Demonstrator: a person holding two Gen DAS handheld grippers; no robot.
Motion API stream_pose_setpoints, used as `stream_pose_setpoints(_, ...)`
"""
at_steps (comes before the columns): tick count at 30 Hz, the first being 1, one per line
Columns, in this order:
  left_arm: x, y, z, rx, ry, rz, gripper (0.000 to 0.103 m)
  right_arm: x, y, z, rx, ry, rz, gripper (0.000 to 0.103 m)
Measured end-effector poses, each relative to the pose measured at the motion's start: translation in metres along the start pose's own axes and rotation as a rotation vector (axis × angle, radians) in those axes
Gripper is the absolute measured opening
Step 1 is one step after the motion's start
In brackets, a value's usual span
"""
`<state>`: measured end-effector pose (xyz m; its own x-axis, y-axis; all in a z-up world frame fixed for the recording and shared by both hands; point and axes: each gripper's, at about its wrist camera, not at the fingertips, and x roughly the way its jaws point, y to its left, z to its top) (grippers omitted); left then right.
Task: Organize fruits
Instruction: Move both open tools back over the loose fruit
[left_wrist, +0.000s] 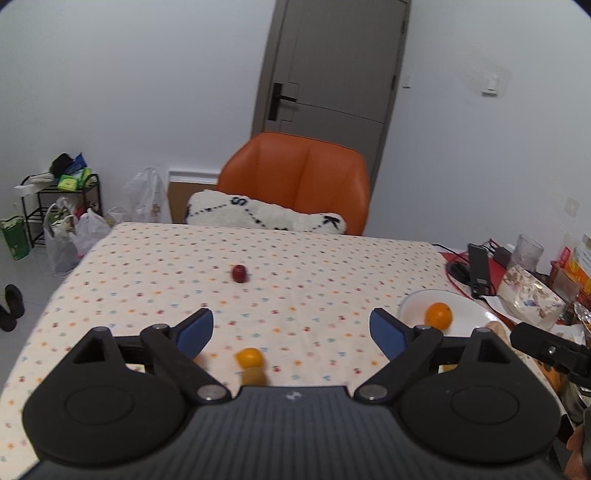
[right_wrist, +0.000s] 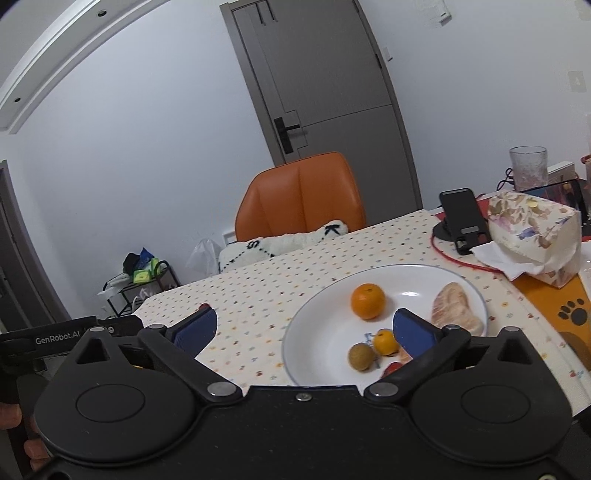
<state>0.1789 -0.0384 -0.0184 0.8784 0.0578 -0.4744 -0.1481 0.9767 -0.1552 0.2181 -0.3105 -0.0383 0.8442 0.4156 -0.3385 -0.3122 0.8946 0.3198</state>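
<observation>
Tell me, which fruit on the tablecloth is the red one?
The small dark red fruit lying alone mid-table on the dotted tablecloth. The other loose fruit, the small orange one near the left gripper, is yellow-orange.

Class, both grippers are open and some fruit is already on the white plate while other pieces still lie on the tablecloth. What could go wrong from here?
1. The small orange fruit lies close under the open left gripper; a finger could nudge the round fruit and send it rolling.
2. The red fruit lies alone farther across the tablecloth and might roll if bumped.
3. The plate already holds several fruits; the right gripper could knock the orange.
</observation>
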Motion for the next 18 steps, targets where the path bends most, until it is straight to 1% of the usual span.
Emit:
stream_pose_setpoints(6,-0.007,0.025,-0.002,-0.023,-0.005,0.031,0.091,0.008,0.019,-0.005,-0.020,0.020,0.033,0.103)
stream_pose_setpoints(9,-0.009,0.038,-0.004,-0.030,-0.008,0.041,0.091,0.014,0.028,-0.008,-0.026,0.043,0.051,0.103)
stream_pose_setpoints(15,-0.010,0.064,-0.006,-0.066,-0.017,0.089,0.090,0.026,0.046,-0.015,-0.037,0.082,0.079,0.103)
stream_pose_setpoints(18,-0.010,0.075,-0.008,-0.080,-0.012,0.090,0.089,0.031,0.056,-0.020,-0.047,0.100,0.090,0.103)
